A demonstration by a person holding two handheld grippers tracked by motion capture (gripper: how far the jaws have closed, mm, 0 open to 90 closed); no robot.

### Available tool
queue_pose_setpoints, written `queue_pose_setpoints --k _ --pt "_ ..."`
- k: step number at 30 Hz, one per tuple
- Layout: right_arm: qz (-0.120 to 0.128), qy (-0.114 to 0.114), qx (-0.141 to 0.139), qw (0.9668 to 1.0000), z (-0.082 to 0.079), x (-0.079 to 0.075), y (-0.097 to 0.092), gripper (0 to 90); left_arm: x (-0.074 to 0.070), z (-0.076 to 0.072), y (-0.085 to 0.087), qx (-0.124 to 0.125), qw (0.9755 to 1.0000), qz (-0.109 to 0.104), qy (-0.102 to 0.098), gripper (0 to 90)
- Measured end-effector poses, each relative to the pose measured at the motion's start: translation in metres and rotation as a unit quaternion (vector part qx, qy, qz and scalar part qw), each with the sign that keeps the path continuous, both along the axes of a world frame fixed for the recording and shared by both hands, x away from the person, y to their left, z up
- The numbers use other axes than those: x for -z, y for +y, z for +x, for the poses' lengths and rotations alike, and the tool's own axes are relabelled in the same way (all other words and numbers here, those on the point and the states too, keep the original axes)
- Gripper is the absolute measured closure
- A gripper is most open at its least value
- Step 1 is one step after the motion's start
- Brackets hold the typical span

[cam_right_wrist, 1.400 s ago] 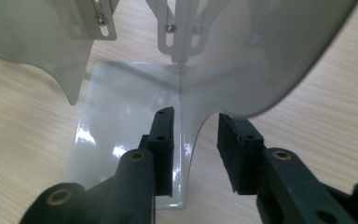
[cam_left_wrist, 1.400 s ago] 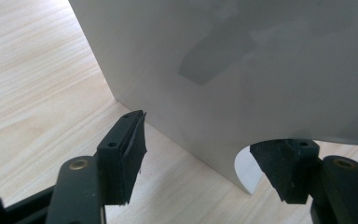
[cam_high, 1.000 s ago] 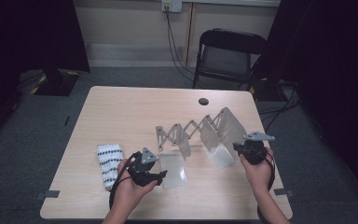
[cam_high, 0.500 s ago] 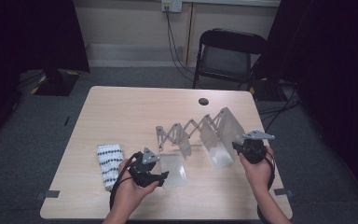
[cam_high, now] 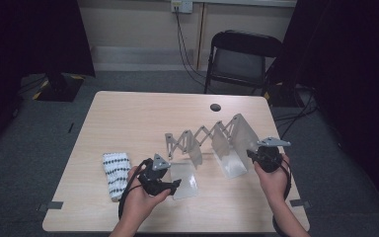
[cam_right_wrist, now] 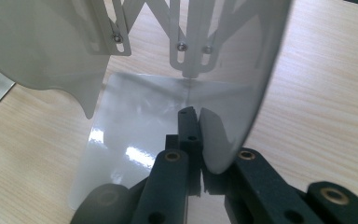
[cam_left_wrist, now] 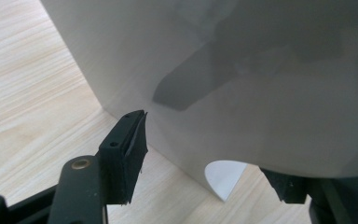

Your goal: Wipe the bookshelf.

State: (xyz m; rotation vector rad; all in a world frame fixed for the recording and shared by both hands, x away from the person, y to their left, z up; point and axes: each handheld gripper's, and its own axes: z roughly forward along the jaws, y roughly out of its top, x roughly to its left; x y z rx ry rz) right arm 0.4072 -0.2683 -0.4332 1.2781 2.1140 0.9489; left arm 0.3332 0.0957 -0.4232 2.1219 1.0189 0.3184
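Here the right gripper point(cam_right_wrist: 193, 116) is clamped on the expandable metal bookend rack point(cam_high: 205, 140), the left gripper point(cam_left_wrist: 205, 154) unclenched around its end plate point(cam_left_wrist: 242, 84).

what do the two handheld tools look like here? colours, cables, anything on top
Both are black. The left tool and the right tool each carry a grey three-cornered plate on top. A black cable loops from the left one. The fingers are flat black bars with brass-coloured rivets. Forearms bare.

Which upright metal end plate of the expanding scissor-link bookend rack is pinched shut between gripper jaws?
The end plate on the right gripper side; the plate by the left gripper sits between open jaws.
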Motion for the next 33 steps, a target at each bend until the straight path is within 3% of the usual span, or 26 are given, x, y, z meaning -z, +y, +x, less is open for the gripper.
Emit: queue_pose_setpoints --k 7,8,14,17,19,20,22,29,33 --pt "0.011 0.002 0.007 0.9999 0.0 0.0 -0.002 89.0 -0.003 0.0 0.002 -0.008 0.9999 -0.003 0.009 44.3" --pt "0.012 0.002 0.008 0.9999 0.0 0.001 -0.002 89.2 -0.004 0.0 0.004 -0.007 0.9999 0.004 0.008 45.7" --pt "0.012 0.002 0.012 0.9999 -0.001 0.0 -0.001 89.6 -0.008 0.0 0.009 -0.032 0.9994 0.01 0.011 57.9" --pt "0.011 -0.002 0.015 0.9998 -0.003 0.0 0.001 89.7 -0.01 0.0 0.013 -0.053 0.9981 0.025 0.019 66.2" --pt "0.013 -0.004 0.018 0.9997 -0.004 0.0 0.001 89.7 -0.013 0.0 0.017 -0.069 0.9961 0.054 0.008 73.1" --pt "0.014 -0.005 0.019 0.9997 -0.004 0.0 0.001 89.7 -0.013 0.001 0.019 -0.074 0.9955 0.058 0.008 76.8" --pt "0.013 -0.006 0.02 0.9997 -0.005 0.0 0.001 89.7 -0.014 0.003 0.025 -0.081 0.995 0.057 0.017 79.5" --pt "0.013 -0.006 0.017 0.9997 -0.015 0.0 0.0 89.7 -0.011 0.015 0.044 -0.114 0.9917 0.06 -0.002 88.3" --pt "0.014 -0.011 0.013 0.9997 -0.022 0.001 0.0 89.7 -0.01 0.025 0.054 -0.121 0.9911 0.055 -0.001 89.9"
